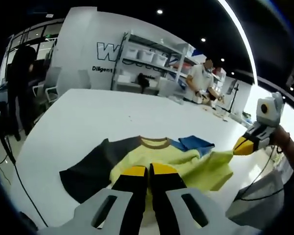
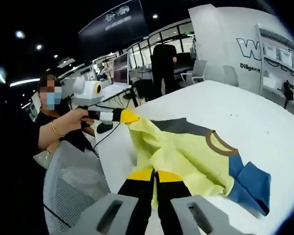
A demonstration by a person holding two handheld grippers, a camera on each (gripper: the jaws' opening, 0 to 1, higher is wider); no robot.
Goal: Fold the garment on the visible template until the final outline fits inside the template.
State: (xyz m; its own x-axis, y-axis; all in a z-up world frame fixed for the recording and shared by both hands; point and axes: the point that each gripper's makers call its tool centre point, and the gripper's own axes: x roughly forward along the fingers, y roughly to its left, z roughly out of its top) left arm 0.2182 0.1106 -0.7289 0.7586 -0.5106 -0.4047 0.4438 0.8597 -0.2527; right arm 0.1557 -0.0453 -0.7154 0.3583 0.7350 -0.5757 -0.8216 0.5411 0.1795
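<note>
A T-shirt [image 1: 186, 161] lies on the white table [image 1: 88, 112], partly lifted. It has a yellow-green body, a brown collar [image 1: 154, 142], one dark grey sleeve [image 1: 93, 171] and one blue sleeve [image 1: 196, 143]. My left gripper [image 1: 149, 171] is shut on the shirt's yellow near edge. In from the right comes my right gripper [image 1: 240, 146], pinching the hem's far corner. In the right gripper view, the right gripper [image 2: 156, 175] is shut on yellow cloth of the T-shirt [image 2: 186, 152]. The left gripper [image 2: 125, 116] holds the other corner up, and the hem is stretched between them.
Shelves with bins [image 1: 147, 58] and a person [image 1: 201, 81] stand beyond the table's far edge. Another person [image 1: 22, 88] stands at the left, with cables [image 1: 10, 156] hanging there. A grey mesh chair [image 2: 73, 181] sits by the near edge, beside the person [image 2: 54, 122] holding the grippers.
</note>
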